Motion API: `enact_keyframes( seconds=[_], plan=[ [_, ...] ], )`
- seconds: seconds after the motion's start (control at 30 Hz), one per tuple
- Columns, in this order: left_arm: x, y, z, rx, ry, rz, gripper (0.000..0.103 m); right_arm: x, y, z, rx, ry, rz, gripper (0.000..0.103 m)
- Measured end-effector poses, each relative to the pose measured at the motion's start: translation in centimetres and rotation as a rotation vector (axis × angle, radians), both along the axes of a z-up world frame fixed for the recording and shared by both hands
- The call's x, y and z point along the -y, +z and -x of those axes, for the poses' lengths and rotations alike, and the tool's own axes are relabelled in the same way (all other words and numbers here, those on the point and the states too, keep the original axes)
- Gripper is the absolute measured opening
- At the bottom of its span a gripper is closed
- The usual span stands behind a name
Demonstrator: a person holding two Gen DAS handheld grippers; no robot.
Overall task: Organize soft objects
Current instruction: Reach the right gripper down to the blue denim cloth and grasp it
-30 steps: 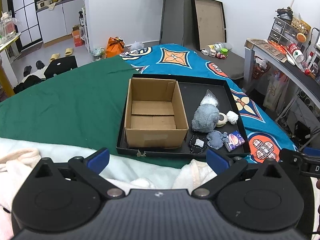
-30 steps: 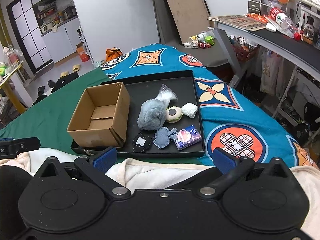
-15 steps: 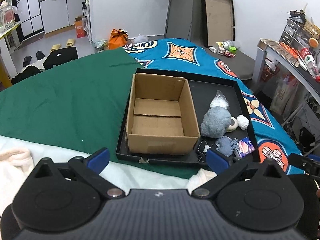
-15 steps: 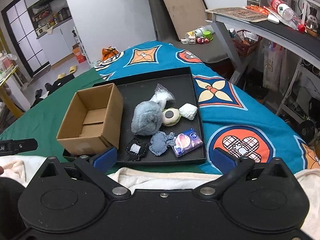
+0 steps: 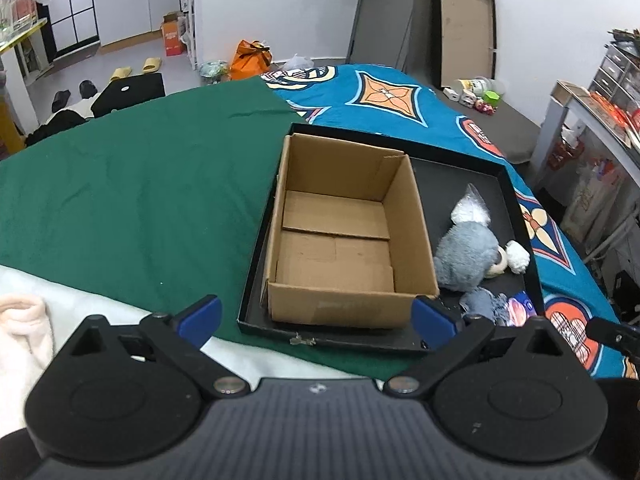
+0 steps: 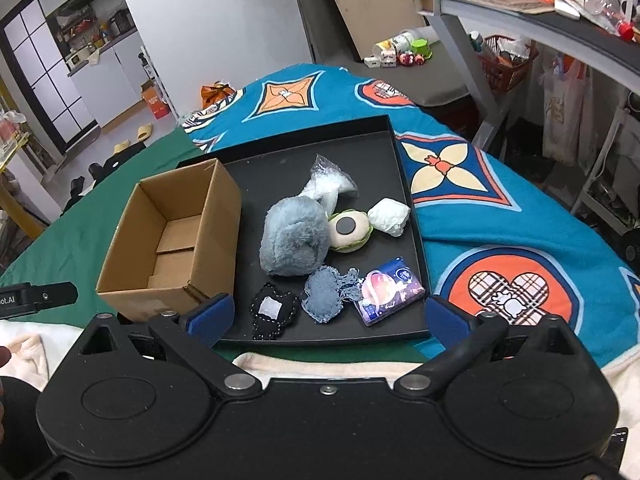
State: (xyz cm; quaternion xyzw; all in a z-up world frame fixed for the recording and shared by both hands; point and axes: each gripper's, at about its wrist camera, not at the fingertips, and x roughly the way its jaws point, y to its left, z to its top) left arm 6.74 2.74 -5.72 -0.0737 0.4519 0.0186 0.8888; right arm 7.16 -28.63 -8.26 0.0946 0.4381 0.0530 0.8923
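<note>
**A:** Both grippers wide open, holding nothing. Left gripper [image 5: 316, 316] parked low with the empty cardboard box [image 5: 340, 240] dead ahead between its fingertips [image 5: 200, 314], probably lined up to steady or mind the box. Right gripper [image 6: 330, 316] likewise spread, fingertips [image 6: 446, 314] framing the near edge of the black tray [image 6: 404, 168].

**B:** And the soft stuff? Looks all loose, nothing boxed yet.

**A:** Yep. Straight out past the right fingers: black felt patch [image 6: 274, 312] and blue knitted piece [image 6: 324, 294] nearest, tissue pack [image 6: 390, 292] just inside the right fingertip. Farther ahead, grey plush toy [image 6: 294, 242] touching a cream round cushion thing with a dark disc [image 6: 348, 230], white wad [image 6: 390, 216] beside that, clear bag of white fluff [image 6: 328, 186] farthest.

**B:** So box off to the left of the right fingers, pile in the middle. Makes sense: right picks, drops leftward into the box.

**A:** Guessing same. Wide spread probably meant for the plush, bulkiest of the lot. Flat patches likely fiddly to pinch off the tray floor.
</note>
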Motion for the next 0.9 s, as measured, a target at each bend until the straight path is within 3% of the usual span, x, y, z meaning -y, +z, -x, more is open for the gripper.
enact_keyframes(
  seconds=[0.2, 0.43, 0.7, 0.9],
  plan=[
    [-0.5, -1.1, -1.5, 0.000, 0.020, 0.005, 0.099, 0.0, -1.7, -1.6, -0.040, 0.001, -0.033, 0.095],
    [-0.9, -2.7, -3.7, -0.036, 0.049, 0.004, 0.088, -0.1, -3.8, -3.8, -0.099, -0.007, -0.082, 0.087],
    [-1.4, -4.6, -6.1, -0.098, 0.096, -0.029, 0.068, -0.7, -6.8, -6.7, -0.179, 0.003, -0.132, 0.074],
    [-1.8, -6.2, -7.5, -0.157, 0.117, -0.041, 0.049, -1.1, -9.2, -8.9, -0.232, 0.020, -0.140, 0.059]
  ],
)
